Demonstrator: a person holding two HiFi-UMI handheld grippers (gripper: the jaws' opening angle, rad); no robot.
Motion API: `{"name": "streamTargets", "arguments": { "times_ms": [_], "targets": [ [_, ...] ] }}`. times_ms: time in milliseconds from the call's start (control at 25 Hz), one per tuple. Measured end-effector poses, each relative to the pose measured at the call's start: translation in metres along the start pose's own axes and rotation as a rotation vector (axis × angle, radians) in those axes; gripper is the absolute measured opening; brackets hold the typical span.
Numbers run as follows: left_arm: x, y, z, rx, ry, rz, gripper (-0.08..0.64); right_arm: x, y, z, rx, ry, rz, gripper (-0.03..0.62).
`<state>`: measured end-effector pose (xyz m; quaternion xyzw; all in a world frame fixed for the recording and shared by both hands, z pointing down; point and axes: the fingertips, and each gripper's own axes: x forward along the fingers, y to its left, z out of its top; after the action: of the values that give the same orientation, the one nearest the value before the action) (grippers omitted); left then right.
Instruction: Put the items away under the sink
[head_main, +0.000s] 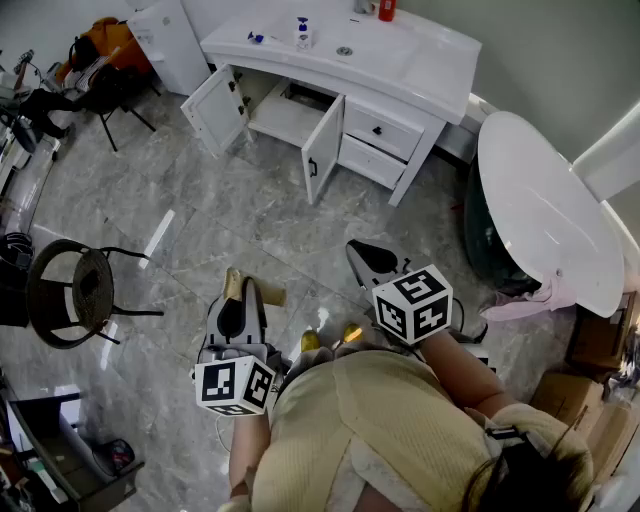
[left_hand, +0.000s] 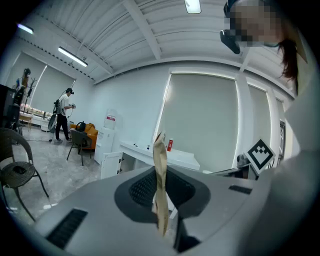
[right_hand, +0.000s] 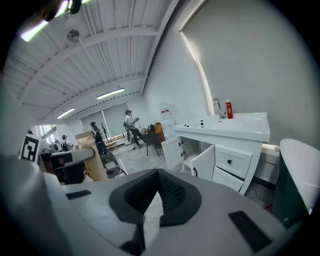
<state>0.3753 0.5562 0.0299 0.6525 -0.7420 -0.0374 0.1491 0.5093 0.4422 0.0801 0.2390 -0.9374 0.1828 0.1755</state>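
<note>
Floor ahead: bare grey tiles (head_main: 250, 215) lay open as far as the vanity (head_main: 400, 60).
Cupboard mouth: left door (head_main: 215, 108) and right door (head_main: 322, 148) stood wide, and the gap between them was free up to the shelf (head_main: 285, 120).
Right side: the bathtub (head_main: 545, 215) blocked passage.
Left side: a black chair (head_main: 92, 285) stood well apart from the way.
</note>
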Motion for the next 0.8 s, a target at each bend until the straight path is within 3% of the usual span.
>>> {"name": "streamTargets", "arguments": {
  "times_ms": [200, 800],
  "targets": [
    [0.003, -0.016, -0.011, -0.009, 0.024, 0.000, 0.063, -0.012, -0.013, -0.006, 0.043, 0.002, 0.008, 0.026],
    [0.005, -0.024, -0.024, -0.019, 0.036, 0.056, 0.063, -0.006, -0.028, -0.021, 0.031, 0.045, 0.045, 0.026]
  ]
}}
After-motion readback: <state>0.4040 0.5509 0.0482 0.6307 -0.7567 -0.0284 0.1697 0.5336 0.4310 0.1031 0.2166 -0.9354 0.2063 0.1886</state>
